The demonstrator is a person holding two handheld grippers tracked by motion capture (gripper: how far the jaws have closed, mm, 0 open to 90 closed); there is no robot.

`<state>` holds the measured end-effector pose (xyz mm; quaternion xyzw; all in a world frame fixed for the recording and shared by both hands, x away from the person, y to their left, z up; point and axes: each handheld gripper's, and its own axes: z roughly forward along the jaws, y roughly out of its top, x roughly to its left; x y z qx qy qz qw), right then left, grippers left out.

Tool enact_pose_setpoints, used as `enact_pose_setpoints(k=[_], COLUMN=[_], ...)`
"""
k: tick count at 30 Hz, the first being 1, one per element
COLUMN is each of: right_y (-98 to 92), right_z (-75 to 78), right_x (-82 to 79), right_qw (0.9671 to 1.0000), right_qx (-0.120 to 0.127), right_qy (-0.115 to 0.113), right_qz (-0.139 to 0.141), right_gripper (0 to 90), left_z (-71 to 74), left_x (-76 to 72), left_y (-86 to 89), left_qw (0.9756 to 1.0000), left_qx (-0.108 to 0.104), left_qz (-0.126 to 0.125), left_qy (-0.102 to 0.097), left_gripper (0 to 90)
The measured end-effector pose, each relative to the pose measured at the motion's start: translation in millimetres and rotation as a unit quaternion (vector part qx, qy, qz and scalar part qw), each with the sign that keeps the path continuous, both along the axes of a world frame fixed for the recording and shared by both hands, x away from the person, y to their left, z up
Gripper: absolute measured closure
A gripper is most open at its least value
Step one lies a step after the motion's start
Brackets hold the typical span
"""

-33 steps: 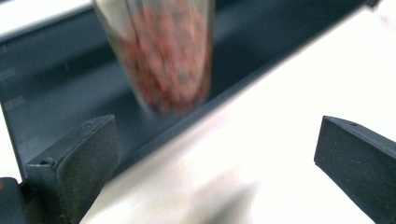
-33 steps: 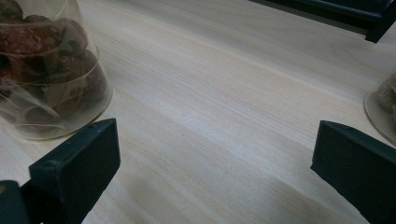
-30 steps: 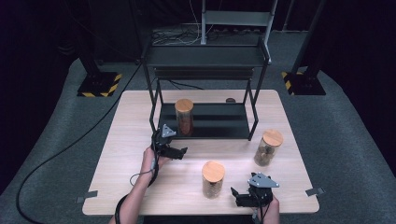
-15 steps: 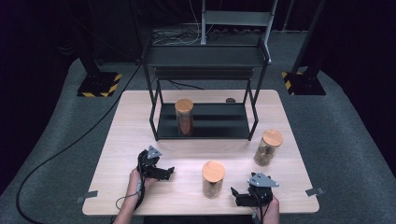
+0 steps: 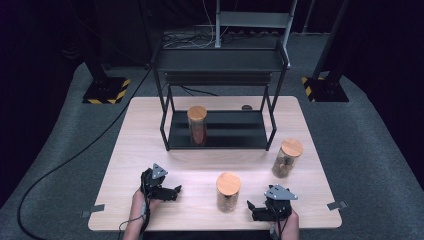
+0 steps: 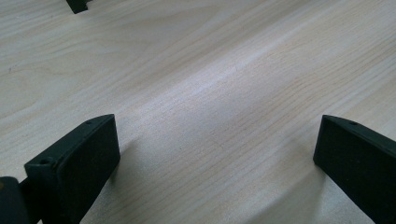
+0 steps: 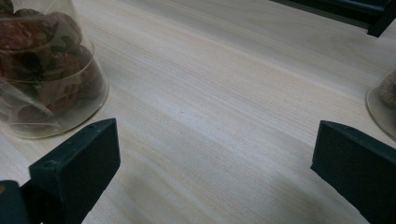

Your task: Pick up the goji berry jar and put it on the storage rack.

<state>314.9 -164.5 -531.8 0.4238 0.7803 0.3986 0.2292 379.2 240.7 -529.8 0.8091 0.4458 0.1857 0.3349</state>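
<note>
We log three cork-lidded jars against the black shelf rack [image 5: 220,127]: one jar [image 5: 197,125] on its lower shelf, one [image 5: 286,158] just right, the nearest jar [image 5: 228,192] in front. Our left gripper [image 5: 172,192] and right gripper [image 5: 255,210], both spread wide and empty, flank that nearest jar.

I see a pale wooden table [image 5: 150,125] standing on grey carpet [image 5: 370,140]. A black two-tier metal rack [image 5: 220,62] stands at its far middle. Beyond it, dark curtains close off the room. Two stand feet with yellow-black hazard stripes [image 5: 106,92] sit far left and far right. A black cable [image 5: 75,155] snakes across the left floor. What may be tape tabs [image 5: 95,208] mark the near corners.
</note>
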Motion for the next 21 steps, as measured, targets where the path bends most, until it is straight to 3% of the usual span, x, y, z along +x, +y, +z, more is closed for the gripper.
enact_pose_setpoints(k=[21], right_y=[1.2], right_z=[-0.1], right_x=[-0.9], right_qw=[1.0000], right_qx=[-0.005], right_qy=[-0.004], right_qz=[0.004], right_gripper=[0.0], left_z=[0.0], left_x=[-2.2], left_y=[-0.8], left_qw=[1.0000], left_qx=[0.001], left_qz=[0.006], left_qy=[-0.001], left_gripper=[0.0])
